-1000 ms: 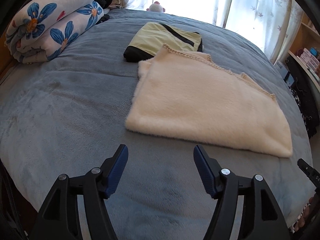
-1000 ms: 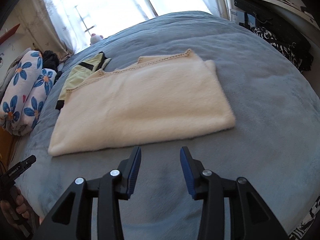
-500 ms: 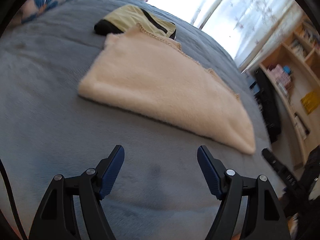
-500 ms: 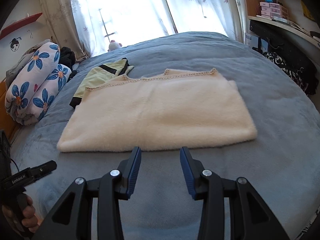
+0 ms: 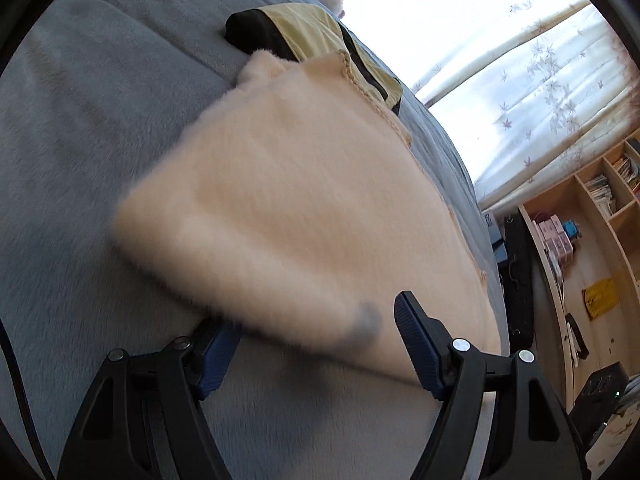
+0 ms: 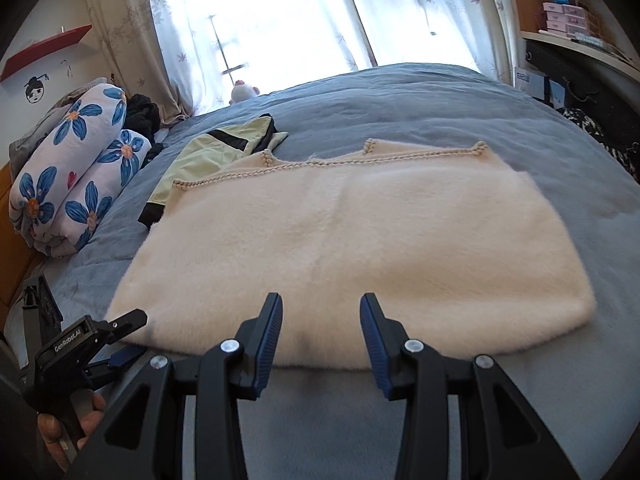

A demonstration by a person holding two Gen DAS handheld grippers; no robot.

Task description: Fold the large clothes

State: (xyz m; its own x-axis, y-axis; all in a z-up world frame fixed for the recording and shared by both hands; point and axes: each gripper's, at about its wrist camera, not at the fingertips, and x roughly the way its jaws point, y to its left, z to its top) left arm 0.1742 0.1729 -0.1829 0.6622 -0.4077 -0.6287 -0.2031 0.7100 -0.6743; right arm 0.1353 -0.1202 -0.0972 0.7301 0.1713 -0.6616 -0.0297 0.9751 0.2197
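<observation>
A cream fuzzy garment [image 6: 352, 248] lies folded flat on the blue-grey bed [image 6: 440, 96], its braided trim on the far edge. It fills the left wrist view [image 5: 312, 216], blurred by motion. My left gripper [image 5: 316, 344] is open at the garment's near left edge, one finger under the edge and one above it; it also shows in the right wrist view [image 6: 116, 340]. My right gripper [image 6: 320, 332] is open, its fingertips over the garment's near edge.
A folded yellow-green and black garment [image 6: 216, 148] lies beyond the cream one, partly under its far corner. A rolled floral quilt [image 6: 72, 168] sits at the bed's left. Shelves [image 5: 592, 216] and dark items stand off the right side. A curtained window [image 6: 260, 12] is behind.
My left gripper has moved forward and tilted, reaching the cream garment's near left edge. My right gripper has moved forward to the near edge. Both stay open.
</observation>
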